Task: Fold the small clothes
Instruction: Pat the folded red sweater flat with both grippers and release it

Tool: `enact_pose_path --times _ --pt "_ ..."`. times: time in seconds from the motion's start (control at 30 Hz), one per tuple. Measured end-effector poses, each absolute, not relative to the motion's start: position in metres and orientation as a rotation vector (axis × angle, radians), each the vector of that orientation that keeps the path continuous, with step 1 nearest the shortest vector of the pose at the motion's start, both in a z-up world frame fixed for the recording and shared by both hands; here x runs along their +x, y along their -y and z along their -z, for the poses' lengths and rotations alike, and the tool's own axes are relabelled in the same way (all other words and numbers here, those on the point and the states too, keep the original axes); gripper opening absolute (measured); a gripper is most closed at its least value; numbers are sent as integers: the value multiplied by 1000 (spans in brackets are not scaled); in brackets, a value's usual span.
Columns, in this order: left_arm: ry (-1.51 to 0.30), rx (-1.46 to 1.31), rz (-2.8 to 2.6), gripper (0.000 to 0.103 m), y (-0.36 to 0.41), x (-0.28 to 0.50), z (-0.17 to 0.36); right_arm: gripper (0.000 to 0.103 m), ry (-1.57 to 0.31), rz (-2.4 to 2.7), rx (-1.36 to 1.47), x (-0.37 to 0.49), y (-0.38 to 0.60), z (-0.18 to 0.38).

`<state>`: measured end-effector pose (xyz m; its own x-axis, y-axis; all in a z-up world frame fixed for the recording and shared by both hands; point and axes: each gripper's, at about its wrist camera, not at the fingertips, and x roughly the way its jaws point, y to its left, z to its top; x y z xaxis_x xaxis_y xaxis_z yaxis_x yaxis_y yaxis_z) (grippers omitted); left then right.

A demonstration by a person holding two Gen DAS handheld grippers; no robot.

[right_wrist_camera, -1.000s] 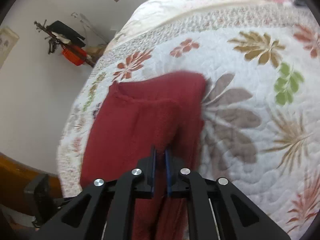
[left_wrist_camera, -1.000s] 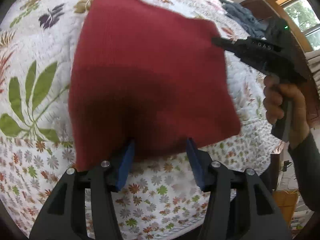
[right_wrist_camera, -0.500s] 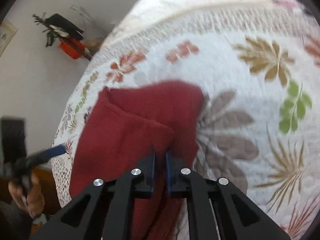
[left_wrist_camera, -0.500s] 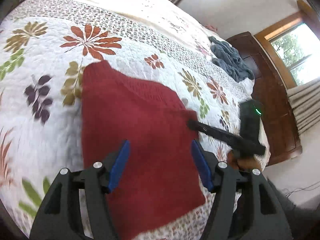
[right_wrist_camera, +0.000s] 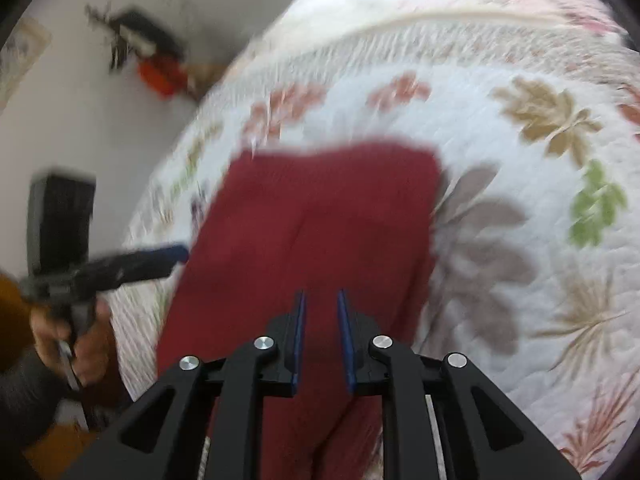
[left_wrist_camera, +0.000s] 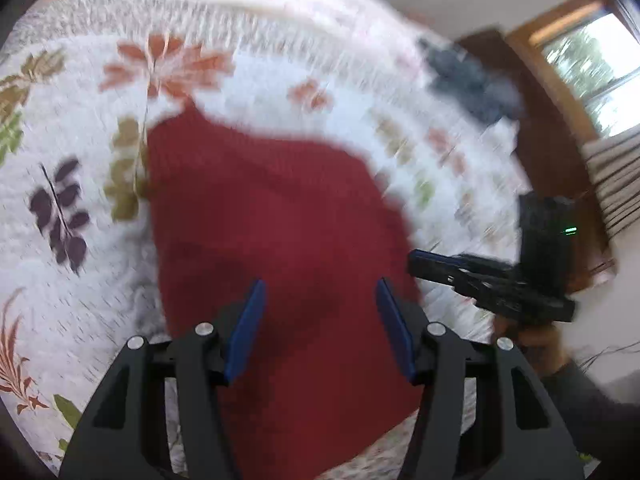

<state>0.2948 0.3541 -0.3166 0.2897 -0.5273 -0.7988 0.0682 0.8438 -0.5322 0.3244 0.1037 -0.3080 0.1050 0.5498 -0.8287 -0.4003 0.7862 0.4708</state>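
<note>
A dark red knitted garment point(left_wrist_camera: 276, 248) lies flat and folded on the white floral quilt point(left_wrist_camera: 72, 128). My left gripper point(left_wrist_camera: 320, 292) hovers over its near part, jaws wide apart, nothing between the blue pads. In the left wrist view, my right gripper point(left_wrist_camera: 416, 262) sits just off the garment's right edge, held by a hand. In the right wrist view, the red garment point(right_wrist_camera: 320, 216) spreads ahead; my right gripper point(right_wrist_camera: 320, 300) is above its near end, open by a narrow gap, holding nothing. My left gripper point(right_wrist_camera: 176, 254) shows at the garment's left edge.
A blue-grey heap of cloth point(left_wrist_camera: 468, 80) lies at the quilt's far right. Dark wooden furniture point(left_wrist_camera: 560, 152) and a window stand beyond it. In the right wrist view the quilt point(right_wrist_camera: 520, 240) stretches to the right, and a dark and orange object point(right_wrist_camera: 156, 56) hangs on the wall.
My right gripper has opened and let go of the red garment, which now lies flat. My left gripper has stayed open and shifted over the garment's near part. Both views are motion-blurred.
</note>
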Motion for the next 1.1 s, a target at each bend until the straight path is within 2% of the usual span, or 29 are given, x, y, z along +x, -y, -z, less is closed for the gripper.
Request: enact_pose_path --times 0.07,0.17,0.23,0.3,0.37,0.43,0.5,0.7,0.77,0.8,0.83,0.9,1.0,1.07,1.1 --pt "-1275 -407 394 51 -349 295 341 10 -1314 -683 104 326 -106 330" --pt "-1269 -374 391 51 -345 294 325 2 -1321 -624 118 332 -97 324" --pt "-1221 -406 428 51 -349 281 301 7 -1288 -646 94 320 -96 302" --pt "-1176 -426 463 51 -353 257 281 7 -1268 -712 70 302 -101 286" --pt "-1190 -445 466 51 -353 235 286 7 -1281 -751 -5 282 -114 286" --pt "-1251 -411 429 43 -345 229 307 5 -1315 -712 -85 275 -119 307" --pt "-1279 -371 407 42 -339 225 325 5 -1327 -709 -59 277 -114 315" --pt "-1178 -473 462 45 -345 194 282 7 -1291 -729 3 252 -100 272" --pt "-1214 -483 442 44 -345 179 298 7 -1306 -726 -24 236 -102 281" --pt "-1257 -483 426 41 -344 178 313 6 -1336 -695 -66 229 -104 298" --pt "-1319 -491 414 40 -341 177 334 0 -1353 -670 -82 227 -103 311" --pt "-1345 -488 411 40 -336 176 348 0 -1365 -646 -38 225 -96 325" --pt "-1331 -492 390 43 -333 175 341 0 -1357 -628 -1 227 -95 310" --pt "-1309 -503 375 50 -332 170 325 6 -1350 -618 18 224 -91 299" --pt "-1295 -491 361 61 -332 165 317 9 -1350 -606 25 221 -89 294"
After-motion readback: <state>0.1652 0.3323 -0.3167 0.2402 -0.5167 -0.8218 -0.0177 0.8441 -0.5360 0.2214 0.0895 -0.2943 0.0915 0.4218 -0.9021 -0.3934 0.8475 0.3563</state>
